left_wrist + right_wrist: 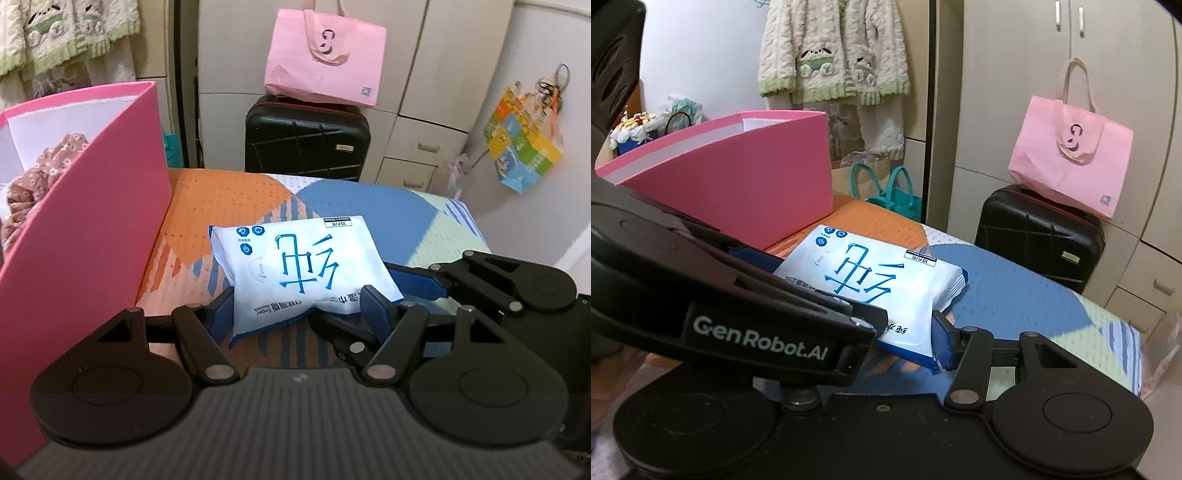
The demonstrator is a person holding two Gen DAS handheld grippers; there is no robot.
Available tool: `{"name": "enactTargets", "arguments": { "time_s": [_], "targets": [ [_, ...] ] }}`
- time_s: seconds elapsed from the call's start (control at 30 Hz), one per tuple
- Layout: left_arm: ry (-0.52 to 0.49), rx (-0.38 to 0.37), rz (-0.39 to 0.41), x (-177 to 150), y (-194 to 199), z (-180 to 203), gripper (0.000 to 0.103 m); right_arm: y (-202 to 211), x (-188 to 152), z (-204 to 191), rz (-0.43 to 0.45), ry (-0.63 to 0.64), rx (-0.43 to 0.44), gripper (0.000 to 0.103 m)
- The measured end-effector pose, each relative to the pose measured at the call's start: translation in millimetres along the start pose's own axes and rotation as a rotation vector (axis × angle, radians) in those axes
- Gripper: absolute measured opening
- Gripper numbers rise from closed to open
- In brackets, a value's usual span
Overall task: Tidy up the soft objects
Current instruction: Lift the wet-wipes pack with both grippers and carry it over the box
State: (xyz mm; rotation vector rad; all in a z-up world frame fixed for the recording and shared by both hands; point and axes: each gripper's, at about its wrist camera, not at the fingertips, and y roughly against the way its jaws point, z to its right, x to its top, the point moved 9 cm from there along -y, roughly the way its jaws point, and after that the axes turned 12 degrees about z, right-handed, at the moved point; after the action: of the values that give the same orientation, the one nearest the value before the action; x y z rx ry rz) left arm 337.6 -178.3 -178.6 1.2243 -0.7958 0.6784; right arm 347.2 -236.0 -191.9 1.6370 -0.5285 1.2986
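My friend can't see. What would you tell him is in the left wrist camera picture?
A white tissue pack with blue writing is pinched in the left gripper, over a colourful bedspread. A tall pink box stands on the left.

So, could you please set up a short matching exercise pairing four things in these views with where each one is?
Things:
1. wipes pack
2. pale pink tote bag
3. black suitcase
4. floral cloth

Places:
A. inside the pink box
B. on the suitcase
C. on the floor past the bed
D. between gripper fingers

Pairs: 1-D, 2-B, 3-C, 4-A
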Motion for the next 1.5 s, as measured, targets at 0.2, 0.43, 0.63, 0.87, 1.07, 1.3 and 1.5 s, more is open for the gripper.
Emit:
{"name": "enactTargets", "arguments": {
  "time_s": [0.2,0.43,0.63,0.87,1.07,1.3,1.5],
  "targets": [
    [-0.036,-0.04,0.02,-6.6,35.0,4.0,0.07,28.1,-2.3,-17.4,0.022,-0.027,-0.028,0.057],
    [-0.076,-0.083,0.058,-13.4,80.8,6.8,0.07,64.6,-1.1,-41.6,0.06,-0.056,-0.05,0.057],
    [-0.096,-0.106,0.089,-22.3,118.2,7.0,0.069,96.1,0.6,-68.4,0.09,-0.043,-0.087,0.057],
    [-0.104,-0.137,0.099,-34.6,161.8,2.2,0.069,128.5,2.2,-101.7,0.102,-0.029,-0.117,0.057],
    [-0.096,-0.147,0.099,-43.5,195.4,-7.6,0.069,152.0,2.8,-131.8,0.086,-0.026,-0.132,0.057],
    [-0.093,-0.137,0.127,-44.6,230.9,-26.1,0.069,173.9,10.8,-167.4,0.1,-0.011,-0.124,0.057],
    [-0.089,-0.111,0.178,-37.2,259.8,-45.7,0.068,181.9,28.2,-195.8,0.138,0.042,-0.102,0.057]
  ]
}}
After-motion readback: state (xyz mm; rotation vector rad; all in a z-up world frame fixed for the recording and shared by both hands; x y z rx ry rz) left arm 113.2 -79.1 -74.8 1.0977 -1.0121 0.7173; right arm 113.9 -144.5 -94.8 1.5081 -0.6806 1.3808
